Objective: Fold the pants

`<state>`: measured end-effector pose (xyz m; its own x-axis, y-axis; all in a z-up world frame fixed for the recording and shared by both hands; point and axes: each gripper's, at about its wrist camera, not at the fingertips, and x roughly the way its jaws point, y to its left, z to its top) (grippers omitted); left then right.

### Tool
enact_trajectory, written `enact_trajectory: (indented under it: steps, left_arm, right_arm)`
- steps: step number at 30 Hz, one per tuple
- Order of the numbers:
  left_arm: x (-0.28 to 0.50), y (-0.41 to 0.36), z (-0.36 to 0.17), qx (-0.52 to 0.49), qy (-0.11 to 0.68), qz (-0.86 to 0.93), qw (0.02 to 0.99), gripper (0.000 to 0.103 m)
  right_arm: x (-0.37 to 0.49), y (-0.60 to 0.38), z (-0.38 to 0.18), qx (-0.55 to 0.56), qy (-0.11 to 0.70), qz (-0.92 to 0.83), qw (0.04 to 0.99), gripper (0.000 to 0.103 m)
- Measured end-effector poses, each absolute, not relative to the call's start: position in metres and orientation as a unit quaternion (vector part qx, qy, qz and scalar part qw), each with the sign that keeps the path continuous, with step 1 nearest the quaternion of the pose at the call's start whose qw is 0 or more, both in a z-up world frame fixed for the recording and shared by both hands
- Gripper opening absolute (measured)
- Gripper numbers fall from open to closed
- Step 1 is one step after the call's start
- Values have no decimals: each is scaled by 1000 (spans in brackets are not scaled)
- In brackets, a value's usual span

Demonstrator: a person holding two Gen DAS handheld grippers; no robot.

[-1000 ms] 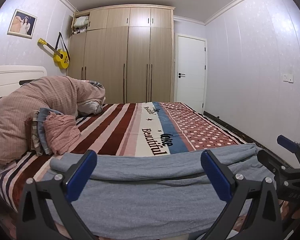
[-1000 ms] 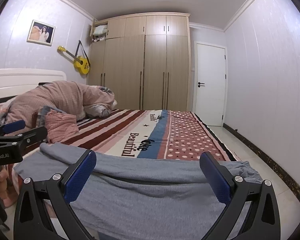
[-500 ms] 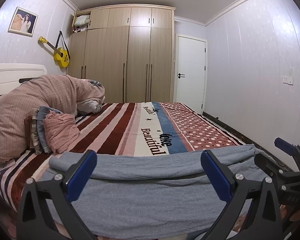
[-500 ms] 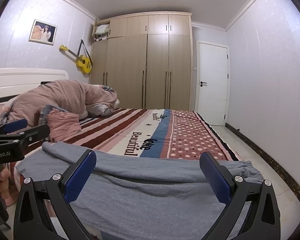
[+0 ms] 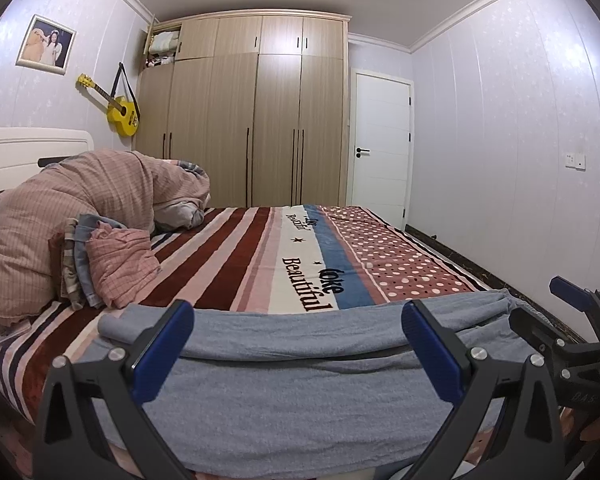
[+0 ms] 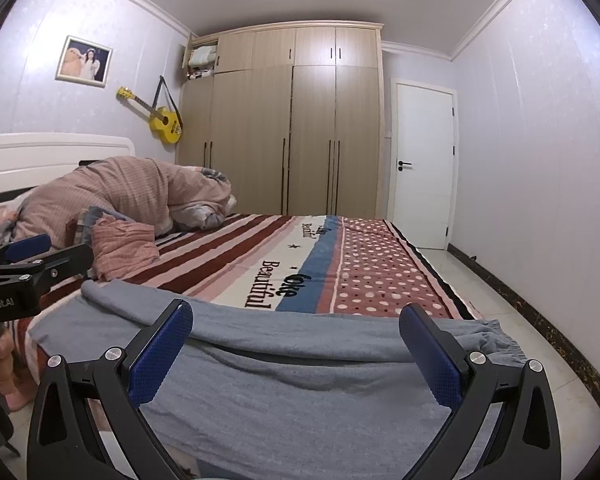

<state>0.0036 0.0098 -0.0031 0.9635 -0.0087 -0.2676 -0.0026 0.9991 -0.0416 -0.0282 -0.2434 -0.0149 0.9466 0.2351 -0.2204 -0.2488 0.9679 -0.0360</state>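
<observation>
Grey-blue pants [image 5: 300, 392] lie flat across the near edge of the bed, one leg folded over the other, and also show in the right wrist view [image 6: 300, 392]. My left gripper [image 5: 298, 354] is open and empty, held just above the pants near the bed's edge. My right gripper [image 6: 296, 354] is open and empty, also just above the pants. The right gripper shows at the right edge of the left wrist view [image 5: 580, 320]. The left gripper shows at the left edge of the right wrist view [image 6: 32, 264].
The bed has a striped and dotted blanket [image 5: 300, 252]. A pink checked duvet and pillows [image 5: 80, 220] are heaped at the head, left. A wooden wardrobe [image 5: 256, 116] and white door [image 5: 382, 148] stand beyond. Tiled floor [image 6: 500, 304] lies to the right.
Both grippers have drifted slightly; the view of the right one has risen a little. The pants have not moved and both grippers stay open.
</observation>
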Motion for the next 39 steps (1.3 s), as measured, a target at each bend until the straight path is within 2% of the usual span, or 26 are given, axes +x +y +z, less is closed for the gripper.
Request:
enact_trajectory:
  steps: [17,29,33,39]
  left_arm:
    - [3,10,-3,-19,134,1,991,102]
    - [13,23,-12,-36,165,5,986,102]
    - [18,50,-39,-93,198,-22,975,102]
    - [32,88,-113,-118,296,36,947,102]
  right_arm:
    - [-30,-252,-16,-24,111,113,987,102]
    - [-23,-275,-27,5,146,88,985,102]
    - [-16,-305,-54,40,203,90,974,85]
    - [-2,-360,-134,102,320,68,939,73]
